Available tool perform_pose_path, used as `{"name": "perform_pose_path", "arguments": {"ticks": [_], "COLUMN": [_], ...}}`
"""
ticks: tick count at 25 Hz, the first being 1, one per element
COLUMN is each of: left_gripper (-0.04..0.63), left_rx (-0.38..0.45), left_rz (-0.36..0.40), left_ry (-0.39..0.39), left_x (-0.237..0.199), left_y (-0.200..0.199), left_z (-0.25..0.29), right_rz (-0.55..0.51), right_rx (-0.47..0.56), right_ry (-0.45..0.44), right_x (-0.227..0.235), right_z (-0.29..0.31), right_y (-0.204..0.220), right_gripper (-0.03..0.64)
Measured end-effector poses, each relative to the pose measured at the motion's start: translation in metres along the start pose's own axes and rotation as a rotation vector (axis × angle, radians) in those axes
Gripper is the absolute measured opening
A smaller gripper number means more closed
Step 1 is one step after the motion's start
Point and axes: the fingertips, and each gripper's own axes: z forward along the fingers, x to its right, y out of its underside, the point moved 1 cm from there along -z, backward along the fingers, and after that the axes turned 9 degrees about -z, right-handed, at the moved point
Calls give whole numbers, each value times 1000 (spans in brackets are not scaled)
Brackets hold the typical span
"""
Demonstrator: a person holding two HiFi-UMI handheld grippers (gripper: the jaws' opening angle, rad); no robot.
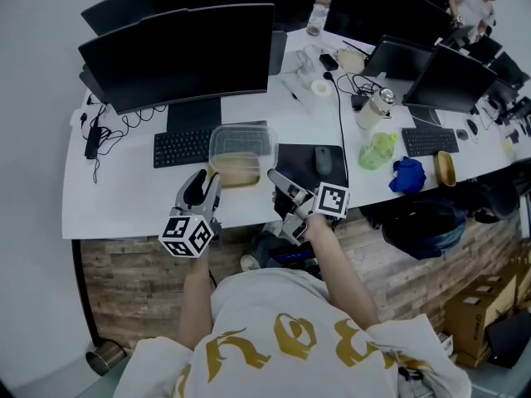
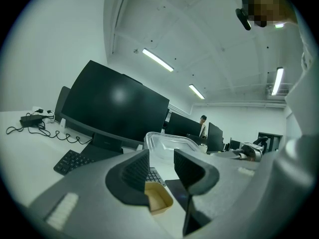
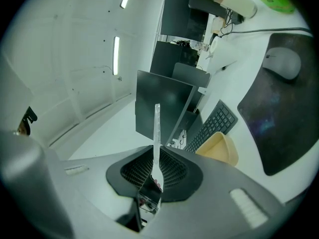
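Since right claw (image 3: 155, 177) pinches clear plastic utensil (image 3: 156, 133) by broad end, we rate it light, brittle, slippery; left claw (image 2: 162, 169) released

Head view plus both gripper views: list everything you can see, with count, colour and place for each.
desk: one, white, curved
monitors: several, black, along the desk's back
keyboards: two, black, one left of centre, one far right
box: one, clear plastic, near the desk's front edge
tray: one, tan, at the box's near side
mouse: one, grey, on the pad
pad: one, black, right of the box
bottle: one, white, right of the pad
bag: one, green, below the bottle
cloth: one, blue, right of the bag
cup: one, metal, floor at left
left gripper: fingers apart, empty, by the tray
right gripper: fingers shut on the utensil
utensil: one, clear plastic
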Motion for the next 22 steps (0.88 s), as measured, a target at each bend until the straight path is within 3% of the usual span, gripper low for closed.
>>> {"name": "perform_pose_path", "arguments": {"ticks": [22], "left_gripper": [150], "left_rx": [-2], "left_rz": [-3], "left_ry": [-15], "left_x": [-9], "left_y": [0], "left_z": [0], "right_rz": [-10], "right_rx": [8], "right_ry": [-22], "right_x": [-1], "right_z": [4], "right_y": [-4], "right_gripper": [67]}}
